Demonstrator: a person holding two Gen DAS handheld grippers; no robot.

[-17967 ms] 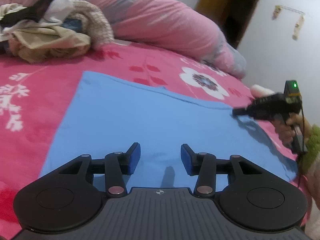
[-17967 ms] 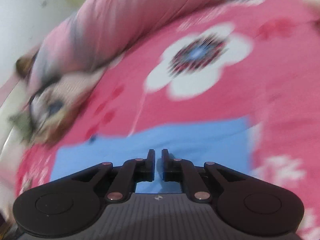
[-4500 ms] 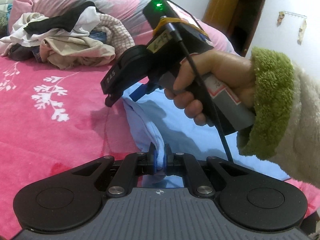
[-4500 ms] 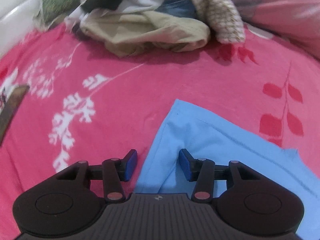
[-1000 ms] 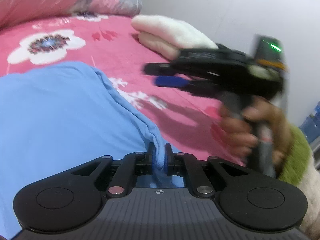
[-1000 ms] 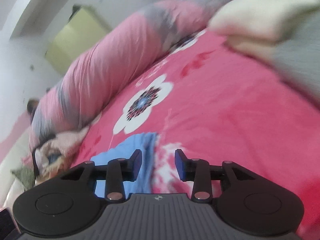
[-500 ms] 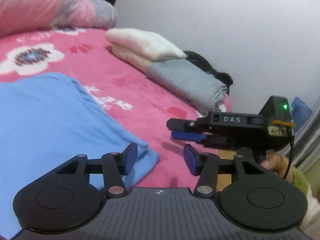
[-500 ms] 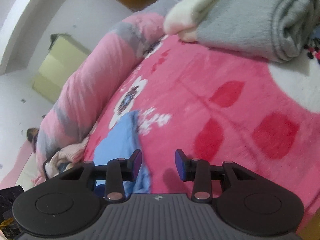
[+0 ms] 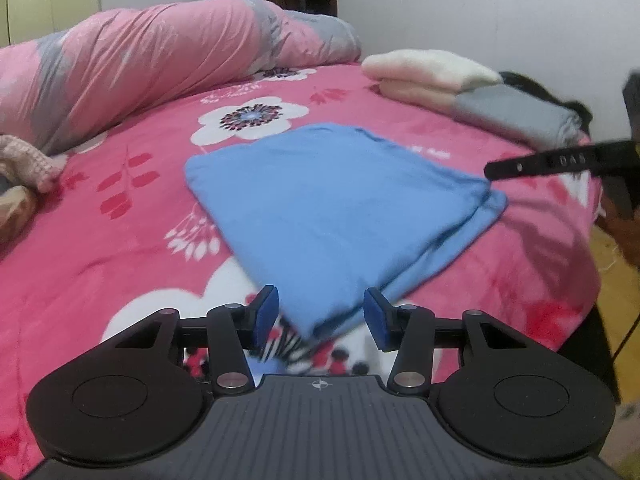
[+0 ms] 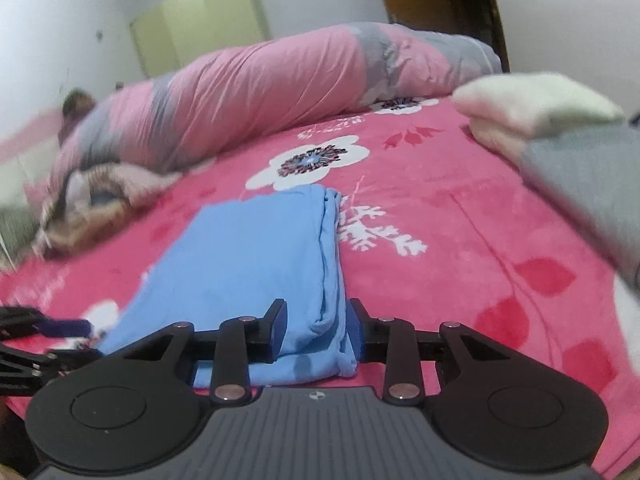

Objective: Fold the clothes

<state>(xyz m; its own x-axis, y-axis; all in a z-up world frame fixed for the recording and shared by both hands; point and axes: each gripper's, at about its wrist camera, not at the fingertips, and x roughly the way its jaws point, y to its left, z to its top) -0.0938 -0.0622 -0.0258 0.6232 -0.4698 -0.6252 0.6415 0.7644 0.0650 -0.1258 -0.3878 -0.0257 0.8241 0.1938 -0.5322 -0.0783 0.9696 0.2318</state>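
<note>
A blue garment (image 9: 332,200), folded into a rectangle, lies flat on the pink flowered bedspread (image 9: 120,264). My left gripper (image 9: 320,316) is at its near corner. The jaws are closing with that corner between them, and the blue pads (image 9: 266,314) stand clear of the cloth. My right gripper (image 10: 316,328) straddles the thick folded edge of the garment (image 10: 256,264). Its jaws are closing around the edge, which still lies unsqueezed. In the left wrist view the right gripper (image 9: 496,168) reaches in from the right, and in the right wrist view the left gripper (image 10: 80,338) is at the left edge.
A rolled pink and grey quilt (image 9: 160,56) runs along the far side. A folded cream garment (image 9: 432,70) and a folded grey one (image 9: 516,114) are stacked at the back right. Unfolded clothes (image 9: 24,160) pile at the left. The bed's edge and wooden floor (image 9: 616,264) are at the right.
My left gripper let go of the blue cloth's edge, opened and swung round. Both views now face the folded garment from its near end. The right jaws have narrowed a little.
</note>
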